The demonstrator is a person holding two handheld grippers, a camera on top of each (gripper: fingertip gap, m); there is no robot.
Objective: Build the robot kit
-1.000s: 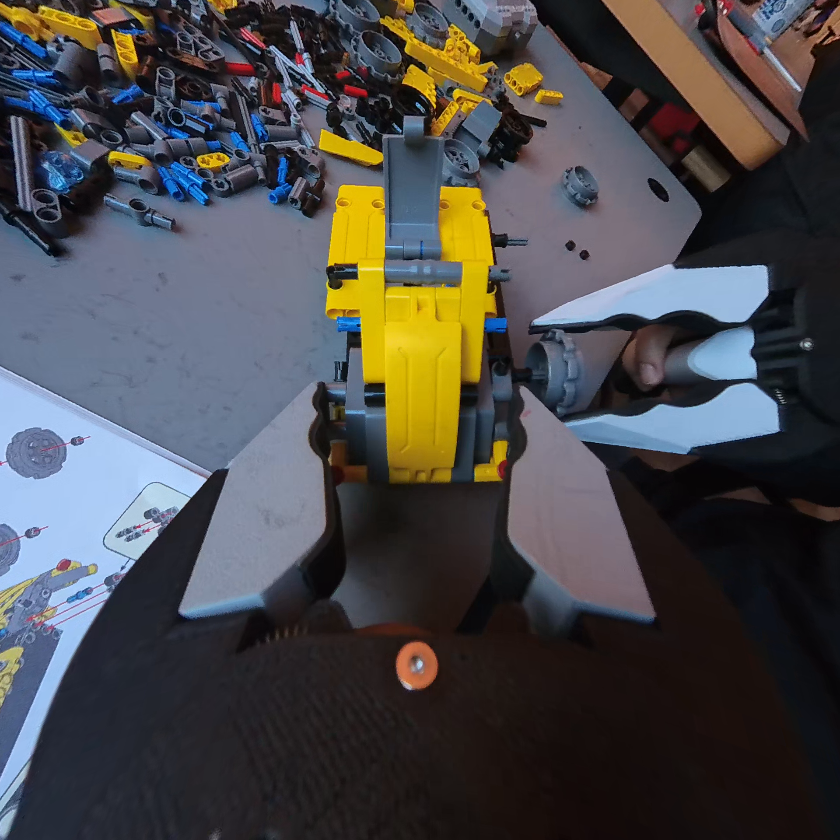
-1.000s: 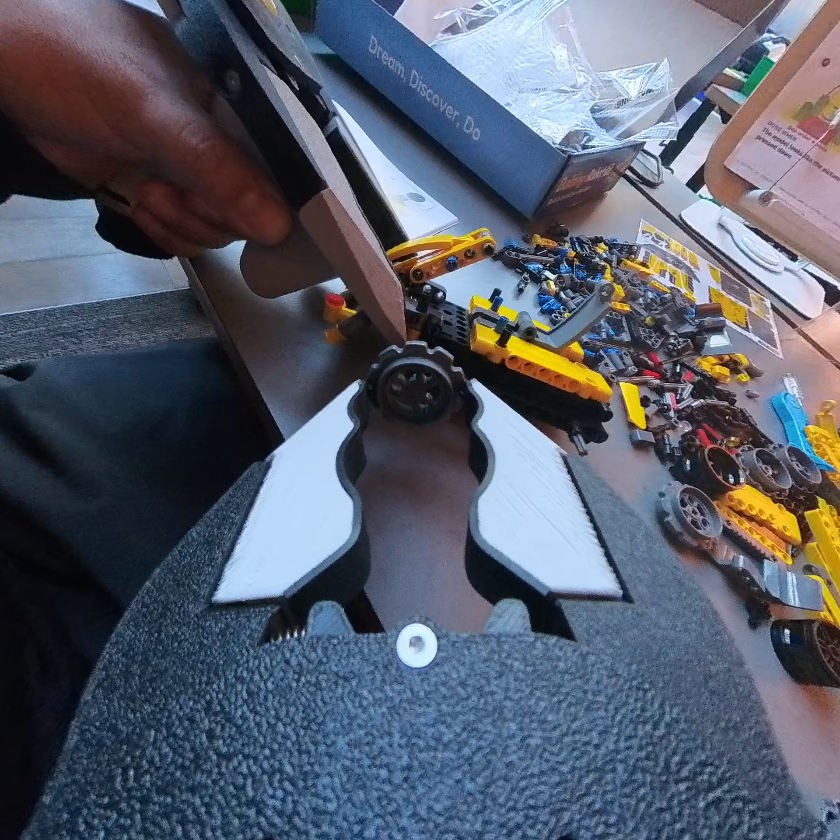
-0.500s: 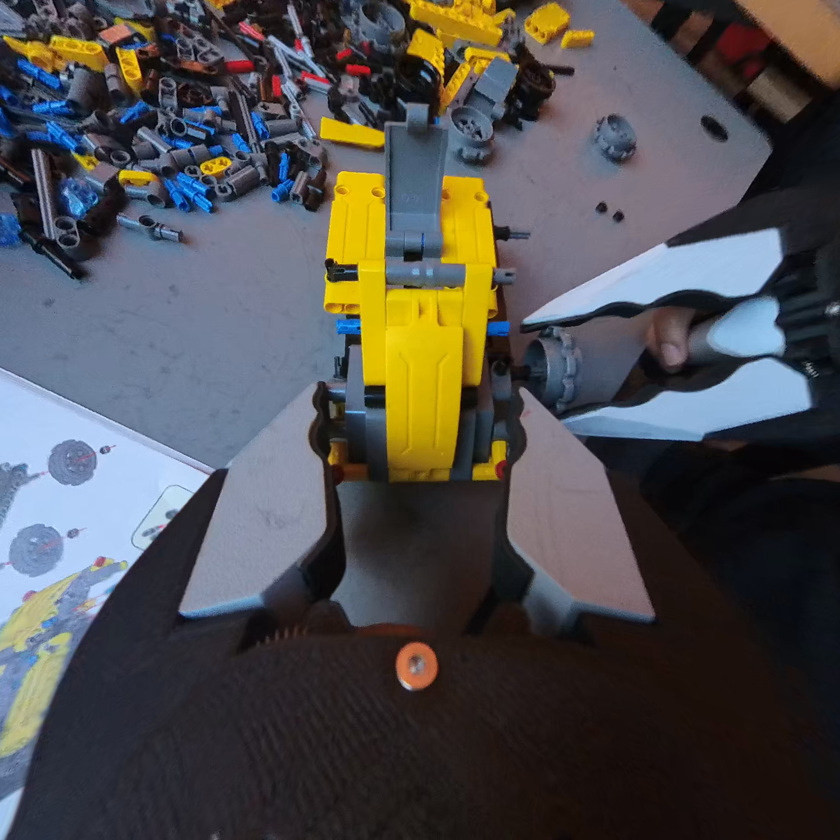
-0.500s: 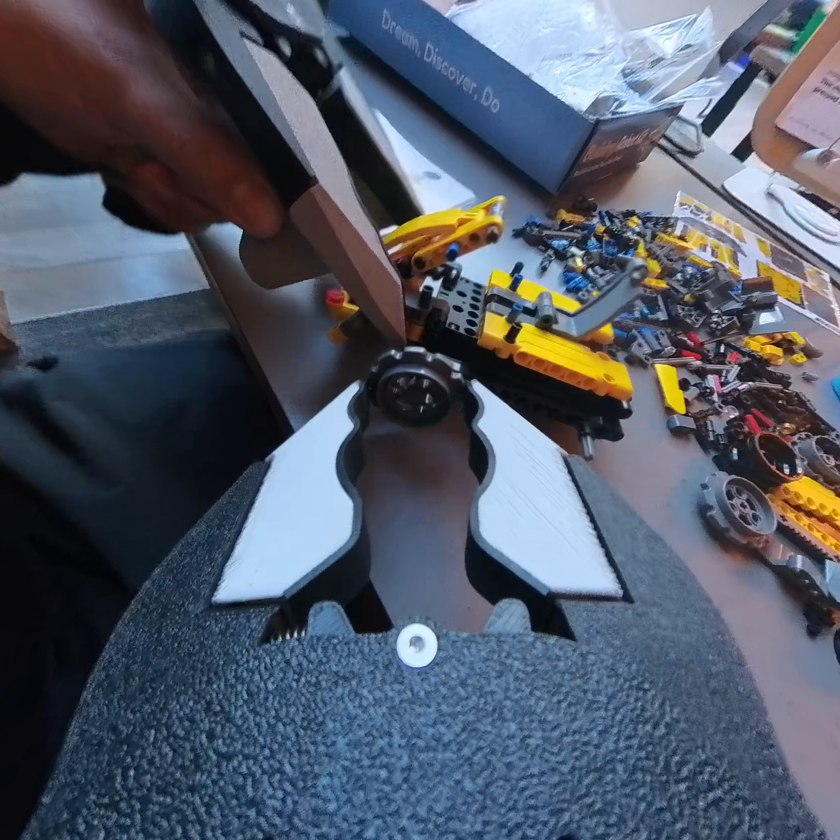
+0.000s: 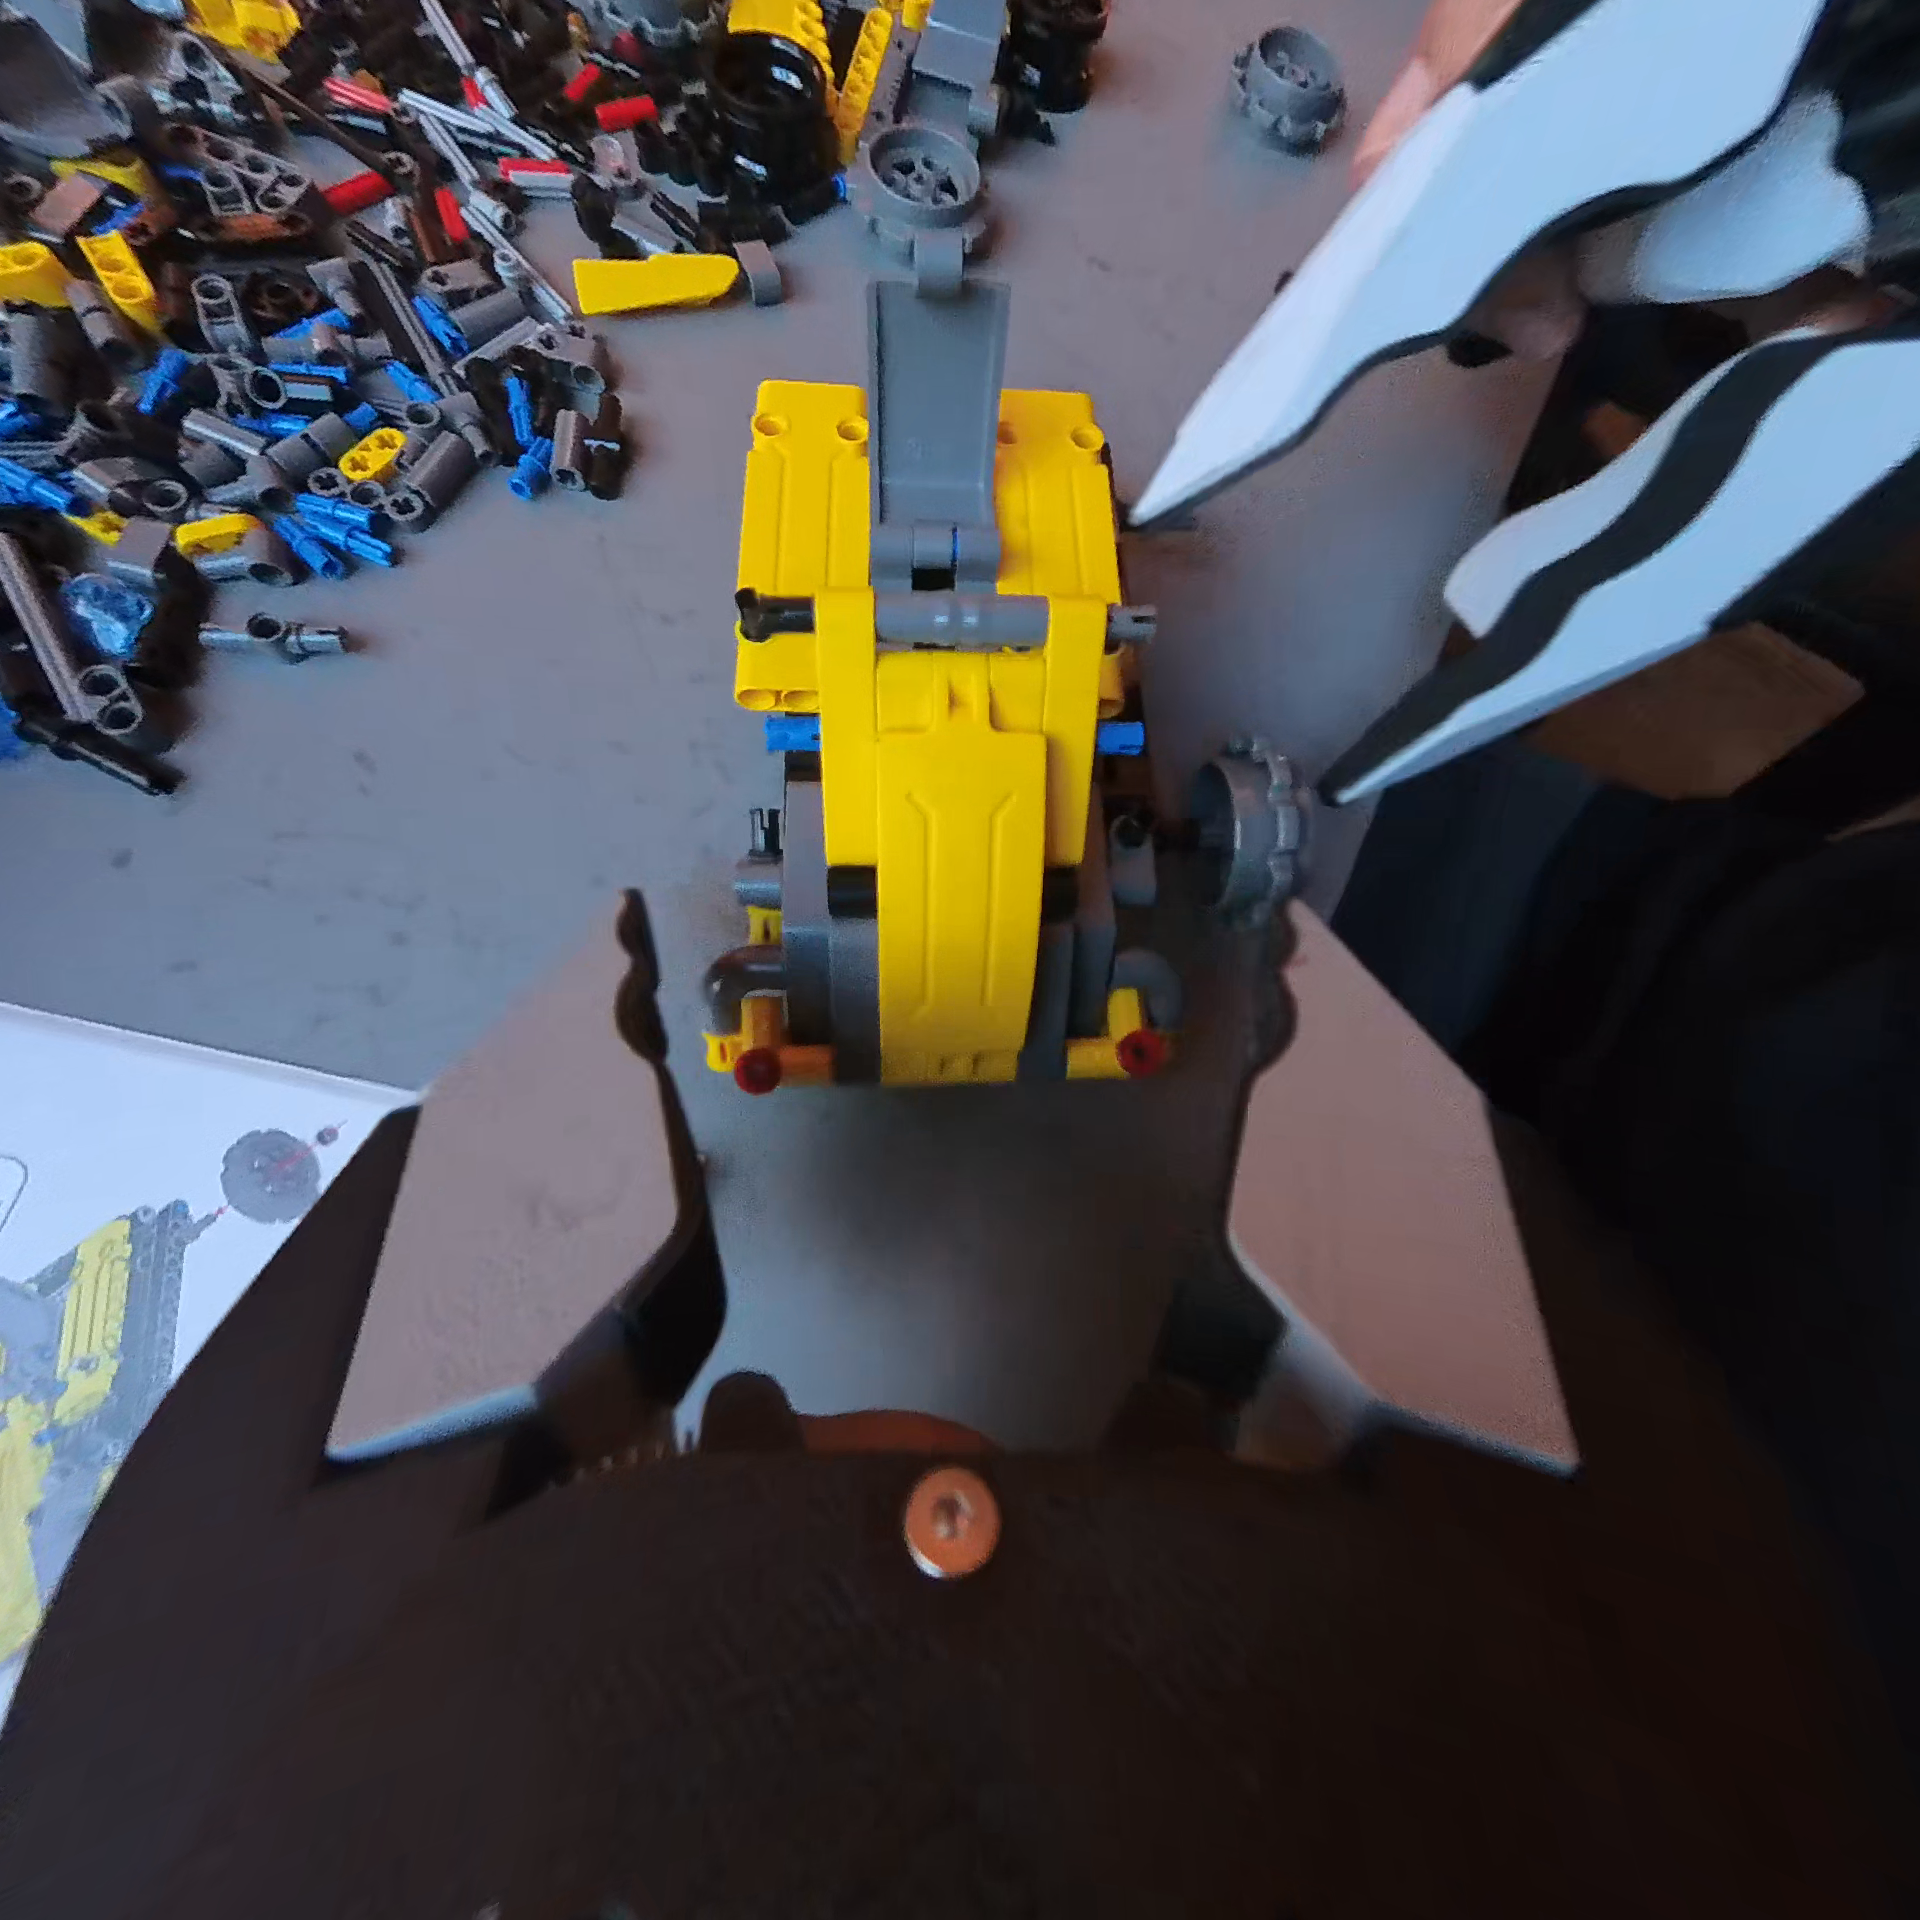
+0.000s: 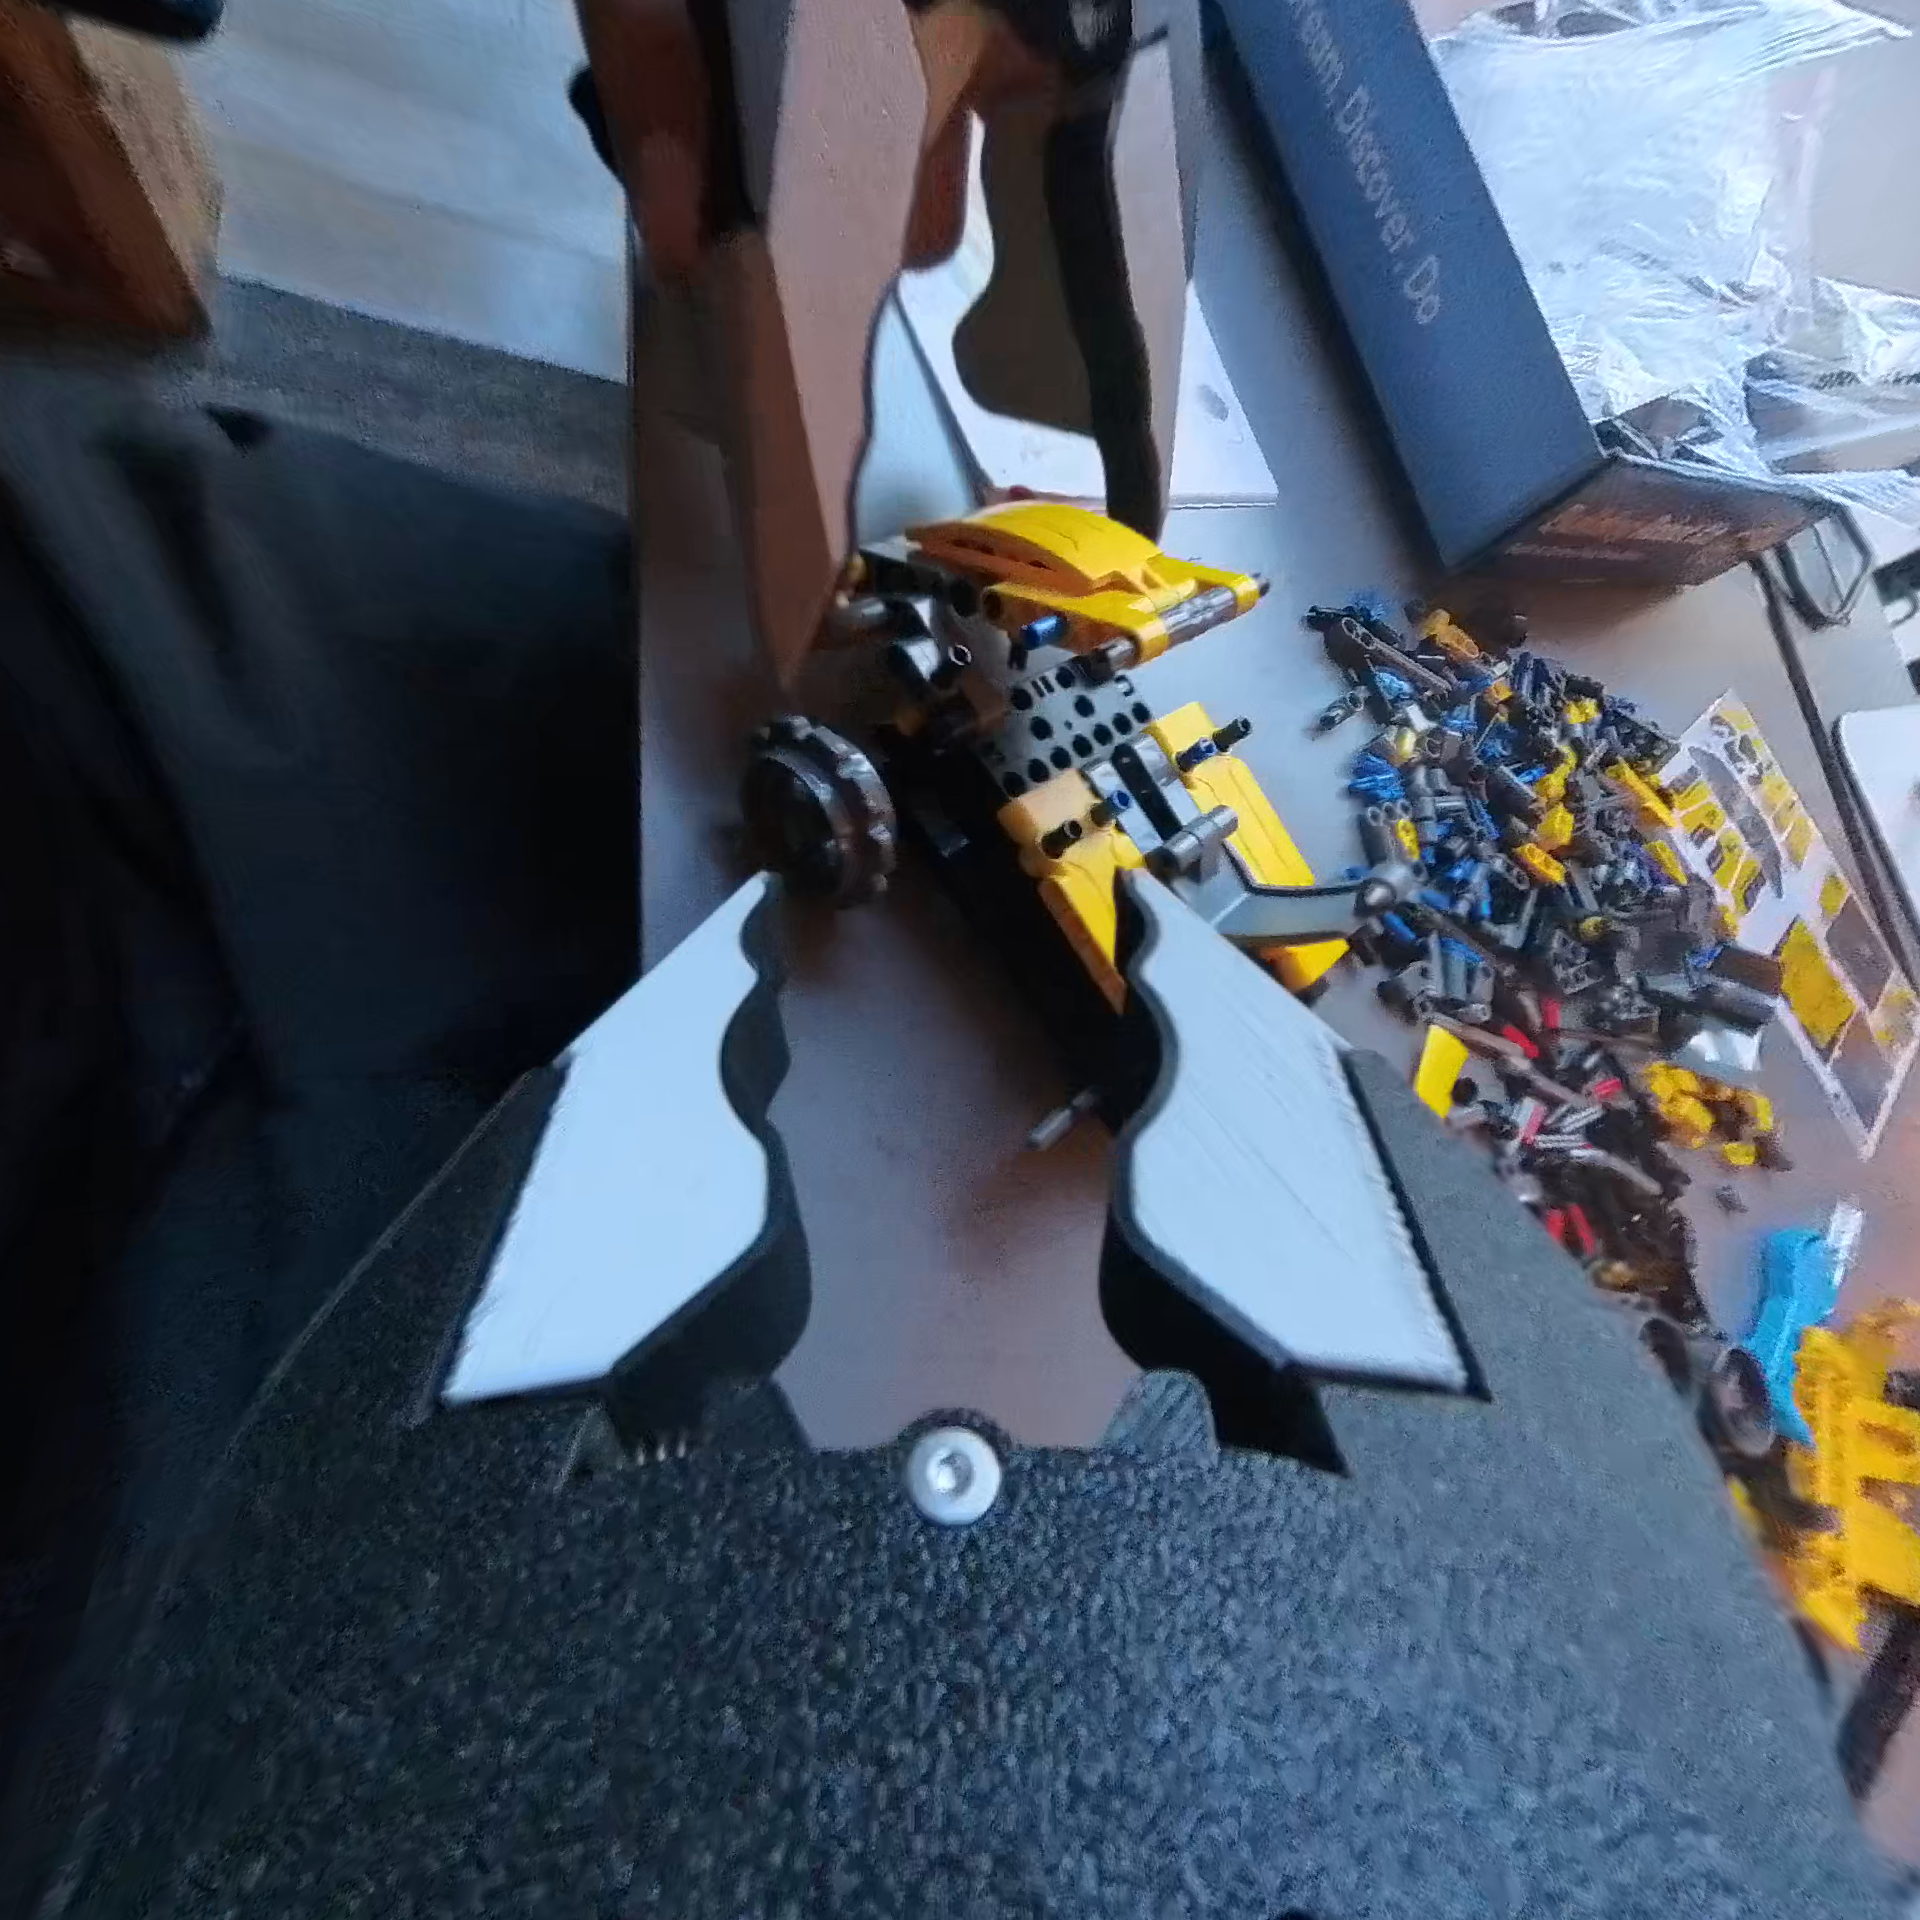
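Note:
A yellow and grey brick-built vehicle model (image 5: 956, 790) stands on the grey table (image 5: 416, 883). My left gripper (image 5: 956, 914) is open, its fingers on either side of the model's near end with small gaps. A grey toothed wheel hub (image 5: 1247, 831) sits on an axle on the model's right side, just past my right finger. My right gripper (image 6: 948, 883) is open and empty; the hub (image 6: 821, 821) is just beyond its left fingertip and the model (image 6: 1101, 748) lies ahead. In the left wrist view the right gripper (image 5: 1231, 655) hangs right of the model.
A big pile of loose bricks and pins (image 5: 312, 416) covers the far left of the table. A printed instruction booklet (image 5: 156, 1247) lies near left. A loose grey hub (image 5: 1288, 88) lies far right. A blue box (image 6: 1455, 312) with plastic bags (image 6: 1714, 208) stands behind. The table edge is by the hub. Measured from the fingertips, the loose grey hub (image 5: 1288, 88) is 25 cm or so from the right gripper and 30 cm from the left.
My left gripper has opened and let go of the model. My right gripper has opened and let go of the wheel hub, which stays on the model's axle, and has drawn back.

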